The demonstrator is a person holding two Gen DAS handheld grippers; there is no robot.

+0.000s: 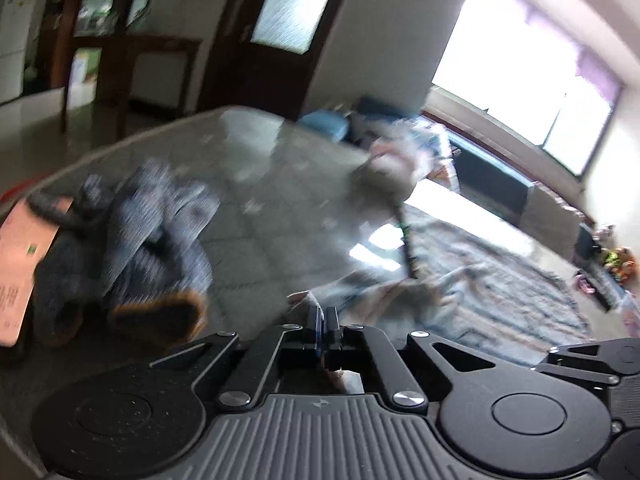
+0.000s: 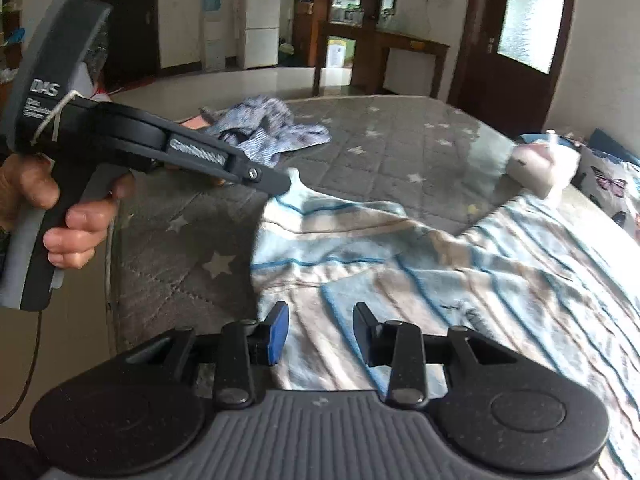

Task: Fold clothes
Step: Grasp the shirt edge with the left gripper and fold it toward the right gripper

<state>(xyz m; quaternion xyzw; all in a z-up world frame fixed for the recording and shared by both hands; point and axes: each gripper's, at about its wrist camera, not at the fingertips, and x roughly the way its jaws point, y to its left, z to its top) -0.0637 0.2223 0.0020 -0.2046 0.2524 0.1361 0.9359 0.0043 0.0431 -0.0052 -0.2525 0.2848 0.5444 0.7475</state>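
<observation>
A pale striped garment with blue and beige bands lies spread on the grey star-quilted bed. My left gripper is shut on its far left corner, lifting it a little; in the left wrist view the fingers are pressed together on that cloth. My right gripper is open and empty, just above the garment's near edge. A crumpled blue-and-white patterned garment lies farther back on the bed; it also shows in the left wrist view, blurred.
A folded pale cloth sits at the bed's right side near a butterfly-print pillow. A pink card lies beside the patterned garment. The bed's left edge drops to the floor. Cabinets, a fridge and doors stand behind.
</observation>
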